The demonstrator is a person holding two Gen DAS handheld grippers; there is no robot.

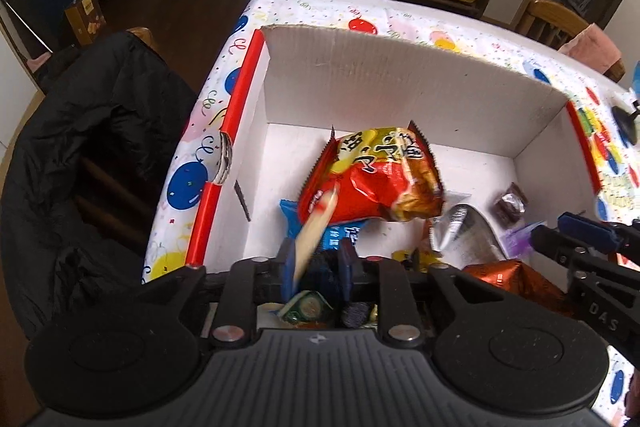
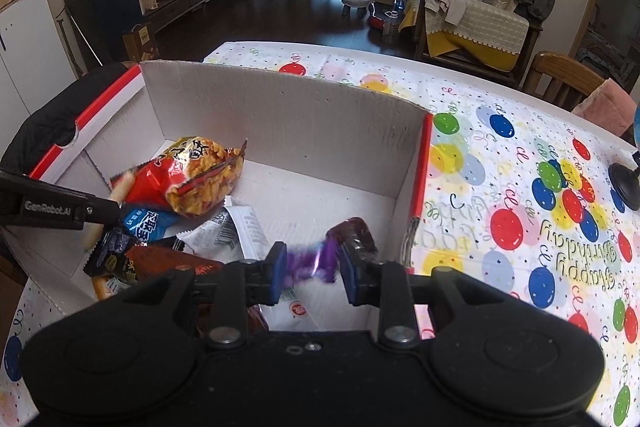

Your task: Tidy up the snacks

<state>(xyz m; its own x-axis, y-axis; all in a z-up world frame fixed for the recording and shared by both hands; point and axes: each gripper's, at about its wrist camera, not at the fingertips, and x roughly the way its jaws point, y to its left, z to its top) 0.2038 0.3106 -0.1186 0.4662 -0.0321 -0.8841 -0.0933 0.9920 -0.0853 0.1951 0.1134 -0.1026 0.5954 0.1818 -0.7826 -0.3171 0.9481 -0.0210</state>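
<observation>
Over the white box [image 2: 280, 131] on our balloon-print bench [image 2: 520, 155], our left claw [image 1: 318, 261] has let go of a sausage stick [image 1: 316, 227] against the red chip bag [image 1: 376, 179], our right claw [image 2: 310, 273] parted beside a blurred purple wrapper [image 2: 310, 261].

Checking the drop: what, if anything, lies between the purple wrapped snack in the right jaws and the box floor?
Nothing visible blocks it. The purple snack sits between the right gripper jaws, inside the cardboard box. Below it a white packet lies on the floor, with bare floor beyond.
</observation>
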